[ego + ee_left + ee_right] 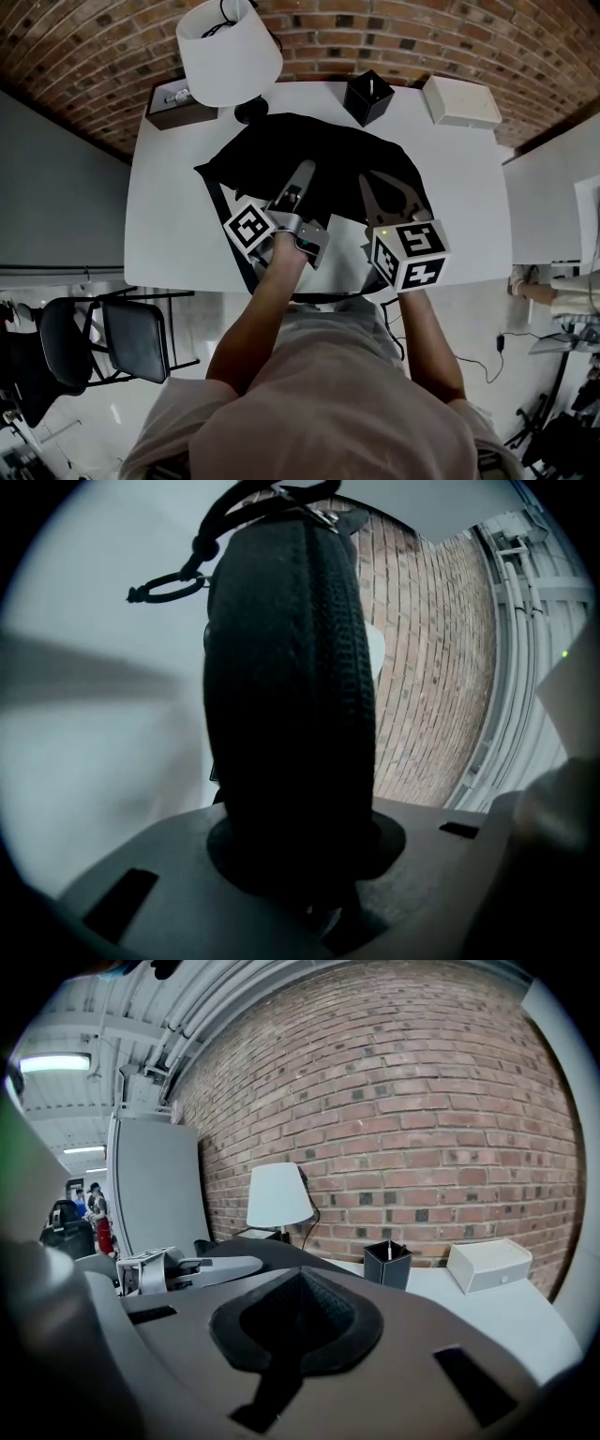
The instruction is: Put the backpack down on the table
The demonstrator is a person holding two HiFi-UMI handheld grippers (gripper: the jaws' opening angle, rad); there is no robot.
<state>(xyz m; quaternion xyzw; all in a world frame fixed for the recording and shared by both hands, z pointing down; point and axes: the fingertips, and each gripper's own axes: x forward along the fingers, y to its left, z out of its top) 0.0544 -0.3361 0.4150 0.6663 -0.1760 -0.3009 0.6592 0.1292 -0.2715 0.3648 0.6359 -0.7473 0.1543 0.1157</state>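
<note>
Clamping backpack (309, 145) edge, left hand-held gripper (302, 183), right hand-held gripper (386, 199) seemingly pinching it too

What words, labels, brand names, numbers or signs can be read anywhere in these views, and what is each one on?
No text can be read in any view.
Left cube and right cube: square black-and-white patterns only, not words or numbers.
Backpack, white box, black pen holder: no print shows on them.
</note>
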